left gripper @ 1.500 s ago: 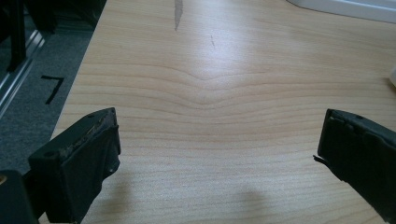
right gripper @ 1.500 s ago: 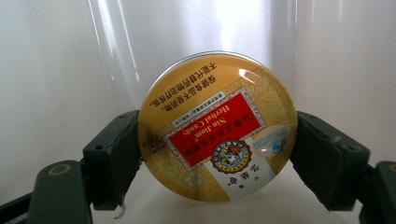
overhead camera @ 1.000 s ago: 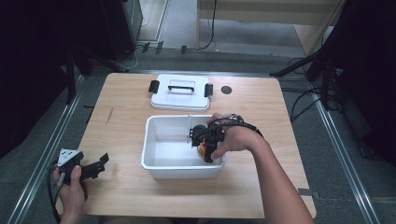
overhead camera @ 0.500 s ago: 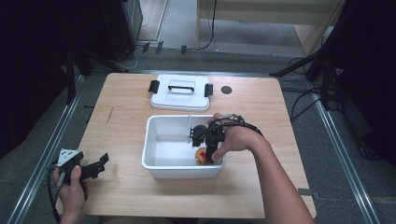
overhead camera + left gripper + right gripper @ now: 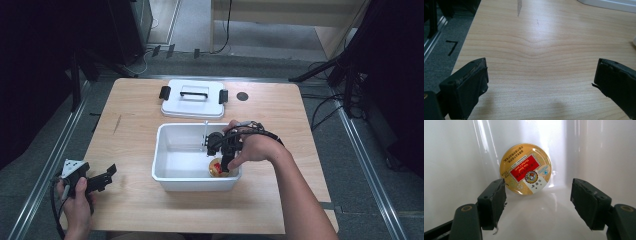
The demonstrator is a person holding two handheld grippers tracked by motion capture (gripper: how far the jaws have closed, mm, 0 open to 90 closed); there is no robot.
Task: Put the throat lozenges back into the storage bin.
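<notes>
1. A round gold tin (image 5: pixel 525 168) with a red label stands on edge against the inner wall of a white plastic bin (image 5: pixel 454 157). Its printed face is turned toward the camera in the right gripper view.
2. From the high view, the tin (image 5: pixel 218 168) sits in the bin's 4 o'clock corner, close to the front wall (image 5: pixel 175 177).
3. The right gripper (image 5: pixel 537 192) reaches down into that corner. Its jaws have just been closing, yet a clear gap remains and nothing lies between the pads. The tin is just beyond them, with its lower edge near the tip of the jaw at 9 o'clock; whether that jaw touches the tin is hard to tell.
4. In the high view, the right gripper (image 5: pixel 223 159) and the right hand (image 5: pixel 255 147) holding it come in over the bin's 3 o'clock rim.
5. At 12 o'clock from the bin, apart from it, its white lid (image 5: pixel 193 100) lies flat on the wooden table (image 5: pixel 135 125), with a black clasp at each end.
6. At 8 o'clock from the bin, well apart, the left hand (image 5: pixel 77 200) holds the left gripper (image 5: pixel 107 175) near the table's corner.
7. The left gripper (image 5: pixel 541 72) has its jaws spread wide and grips nothing, with bare table (image 5: pixel 536 37) between them.
</notes>
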